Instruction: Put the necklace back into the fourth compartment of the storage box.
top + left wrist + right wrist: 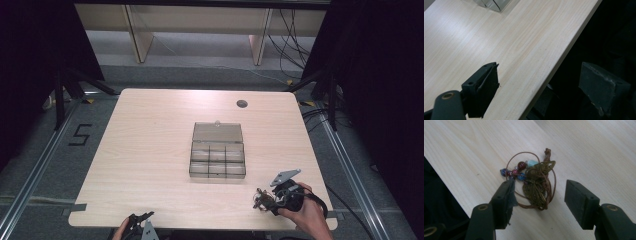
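Beside the open compartment box, the beaded bracelet is straddled, not yet pinched, by the right gripper's parted jaws for pickup, while the left gripper is kept released.

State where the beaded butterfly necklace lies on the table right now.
The necklace lies on the table near its front right edge, between the open right gripper jaws, in front and right of the clear organiser box.

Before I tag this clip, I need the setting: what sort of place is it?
Probably a lab recording station, not a home: a bare wooden table ringed by black curtains, metal floor rails with a taped number, and loose cables behind.
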`<state>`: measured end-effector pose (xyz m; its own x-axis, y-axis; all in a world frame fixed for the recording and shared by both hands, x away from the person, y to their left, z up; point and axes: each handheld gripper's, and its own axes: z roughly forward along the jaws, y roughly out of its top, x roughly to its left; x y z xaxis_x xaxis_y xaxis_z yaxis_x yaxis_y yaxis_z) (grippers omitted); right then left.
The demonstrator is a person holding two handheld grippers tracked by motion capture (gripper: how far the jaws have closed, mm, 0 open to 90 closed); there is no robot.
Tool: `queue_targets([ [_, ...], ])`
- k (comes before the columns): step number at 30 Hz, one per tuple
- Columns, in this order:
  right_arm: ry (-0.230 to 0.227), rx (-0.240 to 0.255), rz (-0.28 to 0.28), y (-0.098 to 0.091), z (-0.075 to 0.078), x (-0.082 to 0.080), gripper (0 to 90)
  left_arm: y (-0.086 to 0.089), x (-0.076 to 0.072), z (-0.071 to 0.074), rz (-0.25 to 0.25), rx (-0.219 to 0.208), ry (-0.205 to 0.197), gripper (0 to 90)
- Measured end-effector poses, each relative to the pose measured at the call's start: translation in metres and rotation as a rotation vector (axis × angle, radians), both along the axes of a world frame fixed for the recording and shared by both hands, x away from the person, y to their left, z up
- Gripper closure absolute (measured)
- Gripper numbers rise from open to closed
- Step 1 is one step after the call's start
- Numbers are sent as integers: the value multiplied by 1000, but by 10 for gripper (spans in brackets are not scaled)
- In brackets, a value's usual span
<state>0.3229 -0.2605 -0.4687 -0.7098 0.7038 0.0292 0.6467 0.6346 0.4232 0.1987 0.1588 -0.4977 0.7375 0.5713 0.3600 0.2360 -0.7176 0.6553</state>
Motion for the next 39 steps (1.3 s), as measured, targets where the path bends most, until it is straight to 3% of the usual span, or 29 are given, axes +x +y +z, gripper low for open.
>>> queue_targets([
  [2,-18,-2,32,-1,-2,4,450,1,0,1,0,5,3,154],
  [4,0,-6,27,-1,-1,6,470,1,1,1,1,4,5,154],
  [5,30,2,1,1,-2,5,478,1,1,-1,8,-14,1,154],
  [8,14,-3,18,1,-4,7,491,1,1,-1,5,-6,4,154],
  [15,62,-12,38,4,-6,16,553,0,1,-1,11,-1,-7,154],
  [18,60,-26,54,5,-7,19,570,1,1,1,-3,7,4,154],
  [21,85,-50,48,9,-9,19,644,2,1,2,-8,8,10,154],
  [25,79,-55,87,12,-10,20,752,2,0,1,-6,5,7,154],
  [28,72,-68,117,14,-9,19,781,2,0,2,-13,2,7,154],
  [39,35,-94,171,23,9,19,794,2,1,2,-4,4,2,154],
])
